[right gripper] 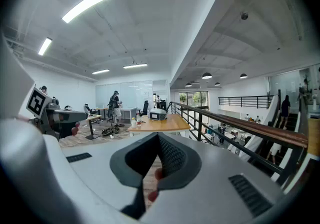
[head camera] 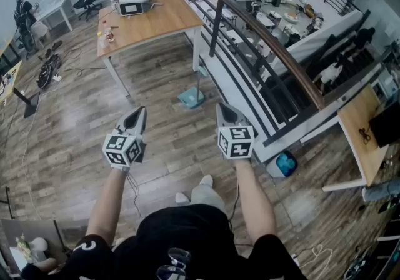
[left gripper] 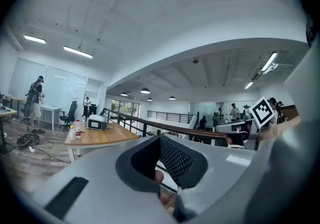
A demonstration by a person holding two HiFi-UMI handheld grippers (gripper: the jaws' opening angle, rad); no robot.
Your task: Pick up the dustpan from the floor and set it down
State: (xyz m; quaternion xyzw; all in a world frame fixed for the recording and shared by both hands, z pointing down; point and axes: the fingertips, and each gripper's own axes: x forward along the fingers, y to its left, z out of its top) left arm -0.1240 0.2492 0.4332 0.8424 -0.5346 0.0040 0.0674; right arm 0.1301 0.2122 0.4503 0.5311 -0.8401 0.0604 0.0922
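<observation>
While left gripper (head camera: pixel 139 110) and right gripper (head camera: pixel 223 107) hover — jaws closed, empty — the pale-blue plastic dustpan (head camera: pixel 190 97) sits ahead on the wood-plank floor (head camera: pixel 69 138).

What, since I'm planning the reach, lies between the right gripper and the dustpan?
Only bare wooden floor separates the right gripper from the dustpan, as the head view shows.

From the head we look steeply down past our outstretched arms (head camera: pixel 110 204) at the left gripper (head camera: pixel 139 115) and right gripper (head camera: pixel 225 112) over the wood floor (head camera: pixel 75 141). Each gripper camera sits just behind its own fingers (left gripper: pixel 175 160), so near that grey housing (right gripper: pixel 75 178) fills the lower frame, and faces roughly level across the office. All three views share the worktop (head camera: pixel 150 21) and the railing (head camera: pixel 250 30) beside it.
</observation>
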